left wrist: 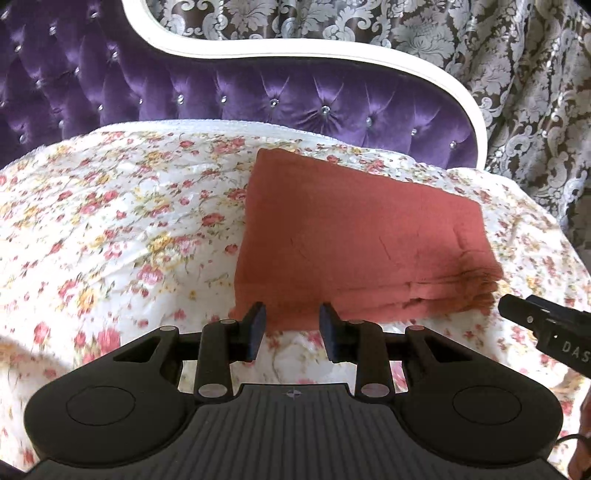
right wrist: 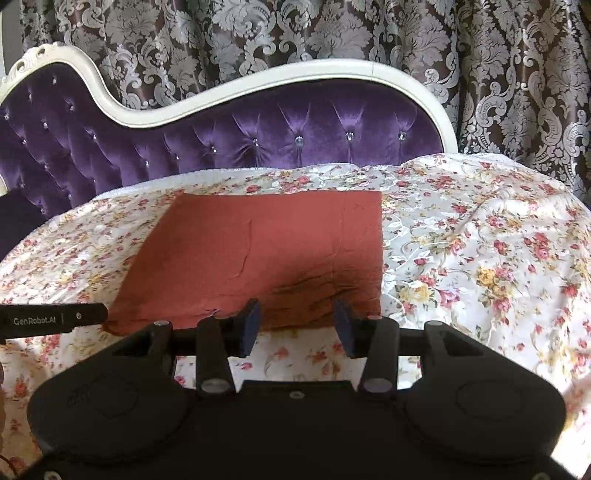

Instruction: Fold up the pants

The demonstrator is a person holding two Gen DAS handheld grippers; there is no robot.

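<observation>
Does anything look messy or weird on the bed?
Not really. The red pants lie folded in a neat stack on the flowery bedspread, with only small wrinkles near the front edge. Nothing is spilled or torn.

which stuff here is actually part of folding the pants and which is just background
Part of the job:
- pants, rust red, lying folded in a flat stack
- left claw, open, nothing between its fingers
- right claw, open, nothing between its fingers

Just there:
- flowered bedspread under the pants
- purple tufted headboard
- patterned curtain behind it
</observation>
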